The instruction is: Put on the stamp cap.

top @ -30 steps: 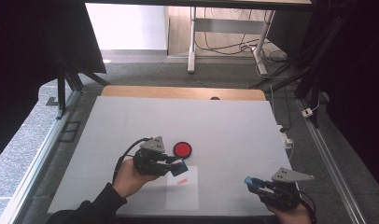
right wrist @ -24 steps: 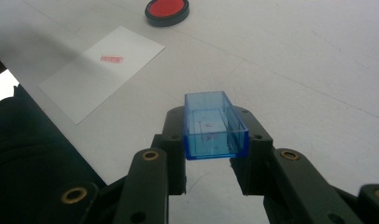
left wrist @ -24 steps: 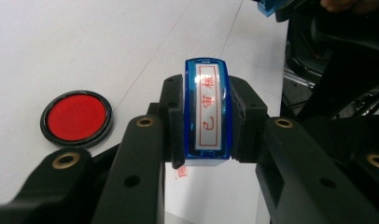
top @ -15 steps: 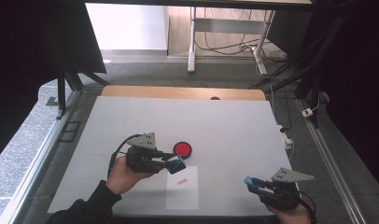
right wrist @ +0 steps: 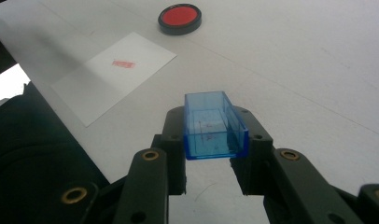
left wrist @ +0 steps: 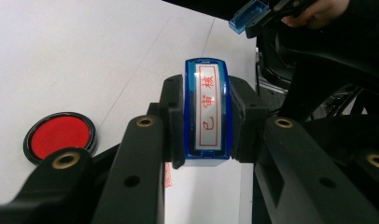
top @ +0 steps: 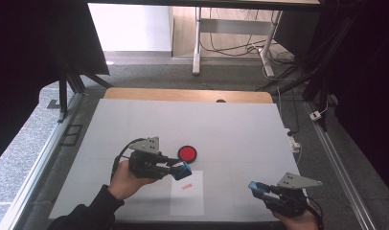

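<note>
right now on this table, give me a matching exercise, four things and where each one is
Things:
1. stamp
2. blue cap
3. red ink pad
4. paper sheet

Places:
A. flat on the table, bearing a red print
B. in the right claw
C. in the left claw
D. on the table beyond the sheet

Pairs: 1-C, 2-B, 3-D, 4-A

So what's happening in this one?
A person is stamping a sheet of paper on a white table with two hand-held grippers. The left gripper is shut on a blue stamp, held above the paper's top edge beside a red ink pad. The right gripper is shut on the stamp's clear blue cap, off to the paper's right. A red imprint is already on the paper.
</note>
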`<state>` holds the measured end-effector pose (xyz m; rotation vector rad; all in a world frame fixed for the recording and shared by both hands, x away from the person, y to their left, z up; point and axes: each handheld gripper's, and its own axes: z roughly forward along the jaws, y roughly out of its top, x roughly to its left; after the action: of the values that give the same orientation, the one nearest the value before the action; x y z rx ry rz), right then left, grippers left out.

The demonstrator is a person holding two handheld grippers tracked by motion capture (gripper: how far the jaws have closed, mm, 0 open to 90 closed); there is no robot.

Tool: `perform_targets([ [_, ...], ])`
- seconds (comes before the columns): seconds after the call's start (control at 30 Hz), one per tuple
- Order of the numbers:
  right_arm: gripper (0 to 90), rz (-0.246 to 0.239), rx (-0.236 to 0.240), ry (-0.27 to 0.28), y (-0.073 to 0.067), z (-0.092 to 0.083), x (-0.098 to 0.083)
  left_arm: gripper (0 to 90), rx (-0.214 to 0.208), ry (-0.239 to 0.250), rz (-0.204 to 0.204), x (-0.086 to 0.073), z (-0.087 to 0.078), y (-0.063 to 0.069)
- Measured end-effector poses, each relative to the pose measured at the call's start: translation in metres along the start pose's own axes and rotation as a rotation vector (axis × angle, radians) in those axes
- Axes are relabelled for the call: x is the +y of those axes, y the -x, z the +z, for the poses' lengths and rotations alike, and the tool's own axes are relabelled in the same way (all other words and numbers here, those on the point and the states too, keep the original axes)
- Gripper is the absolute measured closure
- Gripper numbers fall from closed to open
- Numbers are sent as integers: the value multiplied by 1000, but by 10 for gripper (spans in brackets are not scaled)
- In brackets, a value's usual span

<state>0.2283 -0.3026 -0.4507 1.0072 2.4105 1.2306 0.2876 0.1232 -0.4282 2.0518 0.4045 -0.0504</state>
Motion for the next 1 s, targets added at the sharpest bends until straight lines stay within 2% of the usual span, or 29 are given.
perform_targets([
  [0.27,683,-18,34,21,-6,4,7,702,-15,3,14,0,0,0],
  [0.47,683,-40,129,12,-13,14,17,702,-24,3,24,1,1,0],
  [0.77,684,-80,176,8,-20,24,26,702,-27,3,34,3,2,1],
  [0.9,683,-91,228,6,-25,31,32,703,-29,5,38,3,2,1],
  [1.0,683,-105,237,6,-29,35,35,702,-24,4,43,4,2,1],
])
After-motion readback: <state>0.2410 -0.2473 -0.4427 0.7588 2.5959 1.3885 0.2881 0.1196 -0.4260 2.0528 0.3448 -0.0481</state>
